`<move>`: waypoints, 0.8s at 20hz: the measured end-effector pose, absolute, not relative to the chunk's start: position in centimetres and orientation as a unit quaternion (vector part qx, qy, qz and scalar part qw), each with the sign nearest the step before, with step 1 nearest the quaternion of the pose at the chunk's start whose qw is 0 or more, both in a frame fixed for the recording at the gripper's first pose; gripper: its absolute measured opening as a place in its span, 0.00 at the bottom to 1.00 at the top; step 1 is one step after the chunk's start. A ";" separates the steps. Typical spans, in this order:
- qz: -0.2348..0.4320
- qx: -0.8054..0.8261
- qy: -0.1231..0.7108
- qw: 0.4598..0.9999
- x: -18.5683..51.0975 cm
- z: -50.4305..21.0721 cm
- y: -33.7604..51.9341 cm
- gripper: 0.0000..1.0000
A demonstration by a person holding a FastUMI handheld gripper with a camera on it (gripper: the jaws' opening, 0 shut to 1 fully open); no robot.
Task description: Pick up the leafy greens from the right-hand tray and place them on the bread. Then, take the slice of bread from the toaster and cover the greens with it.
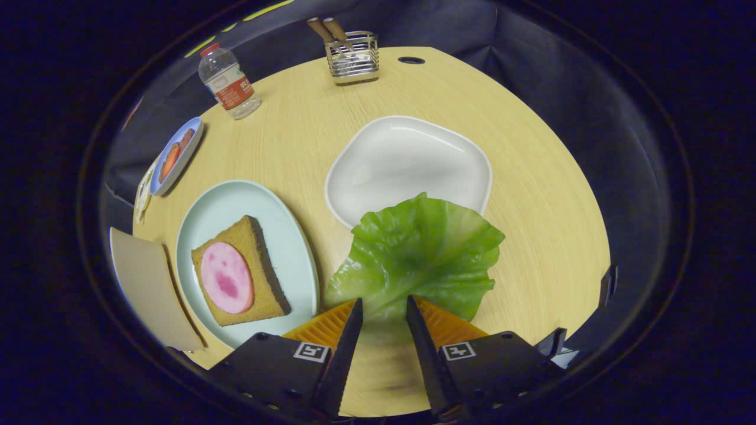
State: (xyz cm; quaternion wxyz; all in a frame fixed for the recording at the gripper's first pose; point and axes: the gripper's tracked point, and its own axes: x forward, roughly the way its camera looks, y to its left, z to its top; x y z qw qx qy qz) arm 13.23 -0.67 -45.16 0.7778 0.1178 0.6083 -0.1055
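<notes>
The tool grips the greens by the stem, lifted clear of the white tray beyond. Next, swing left over the bread and its pink slice, lower flat, then release.

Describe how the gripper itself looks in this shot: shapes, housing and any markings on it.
The gripper has two long fingers that taper to narrow tips, each with a finely ridged inner face. Behind them sit two blocky, angular black housings, one per finger, dotted with small screws. Each housing carries a square white tag printed with a black-and-white fiducial pattern. No cables or sleeve are visible.
</notes>
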 end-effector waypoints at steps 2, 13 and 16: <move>-0.099 0.119 0.611 0.776 13.3 -45.0 -0.5 0.44; -0.043 0.154 0.588 0.793 11.8 -43.3 -1.6 0.00; -0.046 0.147 0.593 0.791 11.6 -43.1 -2.4 0.00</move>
